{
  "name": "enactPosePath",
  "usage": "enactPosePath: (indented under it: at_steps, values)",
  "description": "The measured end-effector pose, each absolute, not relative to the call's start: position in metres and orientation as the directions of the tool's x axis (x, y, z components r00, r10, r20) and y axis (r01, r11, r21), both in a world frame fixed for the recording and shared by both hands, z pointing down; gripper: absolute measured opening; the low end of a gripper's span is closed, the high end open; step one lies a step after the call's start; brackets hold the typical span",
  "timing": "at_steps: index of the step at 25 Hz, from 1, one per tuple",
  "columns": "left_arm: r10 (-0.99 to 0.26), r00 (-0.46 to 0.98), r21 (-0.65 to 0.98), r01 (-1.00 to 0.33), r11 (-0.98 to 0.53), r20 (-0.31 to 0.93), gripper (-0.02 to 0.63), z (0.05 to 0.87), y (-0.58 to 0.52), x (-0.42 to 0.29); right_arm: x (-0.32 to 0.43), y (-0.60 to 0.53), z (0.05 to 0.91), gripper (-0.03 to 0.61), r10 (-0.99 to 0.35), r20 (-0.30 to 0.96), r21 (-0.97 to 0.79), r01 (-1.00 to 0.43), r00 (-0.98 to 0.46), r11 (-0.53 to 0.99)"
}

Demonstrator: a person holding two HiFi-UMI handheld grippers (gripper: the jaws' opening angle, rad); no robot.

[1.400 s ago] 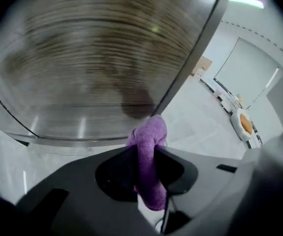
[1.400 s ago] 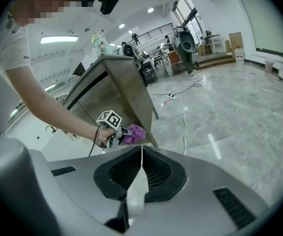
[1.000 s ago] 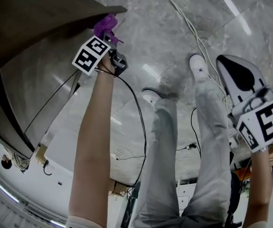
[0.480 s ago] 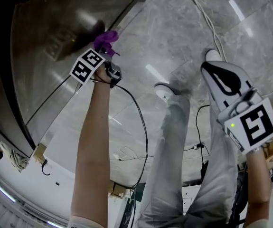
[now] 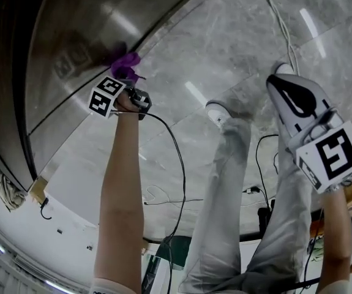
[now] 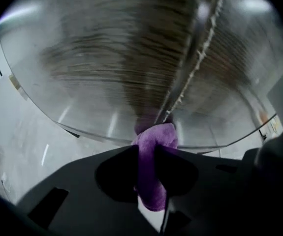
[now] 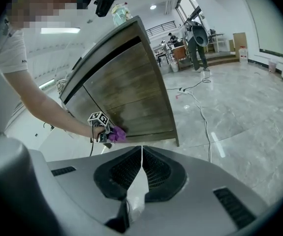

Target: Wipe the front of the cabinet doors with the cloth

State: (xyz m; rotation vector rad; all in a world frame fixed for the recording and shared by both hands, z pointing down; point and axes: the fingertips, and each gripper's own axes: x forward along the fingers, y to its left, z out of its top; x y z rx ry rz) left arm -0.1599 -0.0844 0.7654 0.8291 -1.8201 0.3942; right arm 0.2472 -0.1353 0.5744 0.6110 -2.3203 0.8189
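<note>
Left gripper (image 6: 150, 156): clamped on the cloth's bunched middle.
Cloth (image 6: 159, 134): purple, judged soft and light; pressed against the cabinet door (image 6: 126, 58), near its lower edge.
Right gripper (image 7: 141, 167): jaws together, empty.

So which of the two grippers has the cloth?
The left gripper, clamped on the purple cloth at the cabinet door; the right gripper is shut, empty.

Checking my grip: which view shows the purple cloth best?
The left gripper view: the purple cloth sits central, pinched in the left tool, its end at the cabinet door. The head view shows only a small tuft; the right gripper view shows it tiny, far off.
</note>
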Motion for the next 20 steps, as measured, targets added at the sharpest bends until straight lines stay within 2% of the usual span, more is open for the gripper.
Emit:
enactPosePath:
  at_steps: [6,13,20]
  values:
    - [-0.398,-0.214,0.142,-0.703,0.697,0.892,0.087,0.730,-0.039,-0.153,0.209,-0.113,0.549,0.028,-0.167,0.656,-0.387,-0.518,-0.736,0.762]
    - [-0.591,-0.050,0.286,-0.841,0.460,0.805,0.087,0.640,0.005,-0.078,0.153,-0.099,0.487,0.028,-0.125,0.633,-0.364,-0.435,-0.764,0.824]
    - [-0.731,-0.056,0.382,-0.824,0.418,0.681,0.087,0.518,0.031,-0.068,0.118,-0.077,0.425,0.028,-0.088,0.630,-0.343,-0.379,-0.772,0.859]
